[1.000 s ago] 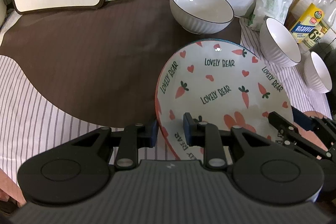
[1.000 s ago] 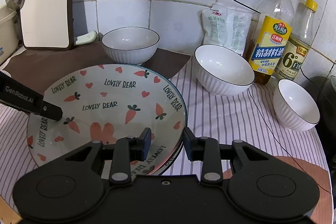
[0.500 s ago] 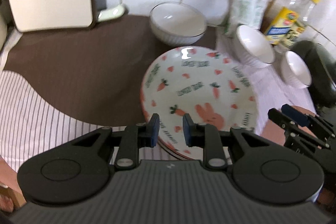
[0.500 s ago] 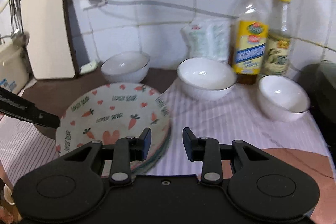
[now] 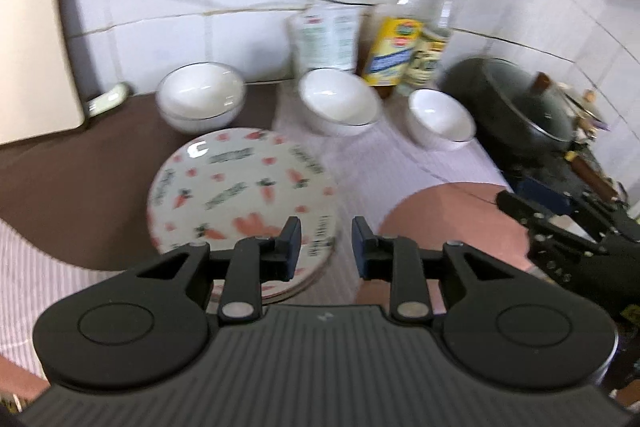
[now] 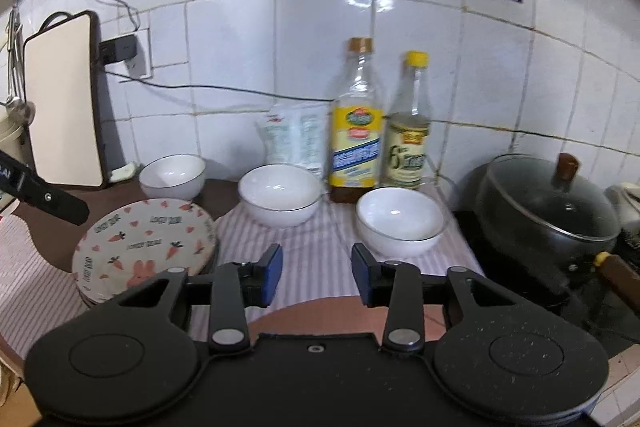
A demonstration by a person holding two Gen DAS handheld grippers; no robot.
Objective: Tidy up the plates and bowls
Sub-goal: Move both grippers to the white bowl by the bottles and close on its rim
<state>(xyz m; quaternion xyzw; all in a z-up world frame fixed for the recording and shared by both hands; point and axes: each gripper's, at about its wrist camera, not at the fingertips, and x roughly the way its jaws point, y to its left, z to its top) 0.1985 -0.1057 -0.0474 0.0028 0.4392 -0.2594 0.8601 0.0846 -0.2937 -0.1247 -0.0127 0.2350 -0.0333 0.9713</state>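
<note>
Left wrist view motion-blurred, plate stack point(image 5: 240, 195) lettering unreadable

three white bowls point(image 6: 279, 201), one plate stack point(image 6: 146, 249), two bottles point(image 6: 356, 131), one pot point(image 6: 546, 203)

Glossy ceramic plate point(image 6: 146, 239) (carrot print), striped cloth point(image 6: 320, 247), glazed wall tiles point(image 6: 240, 47).

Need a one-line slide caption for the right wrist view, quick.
Open right gripper hovers over the striped cloth, facing three white bowls; stacked carrot-print plates sit at left.
</note>
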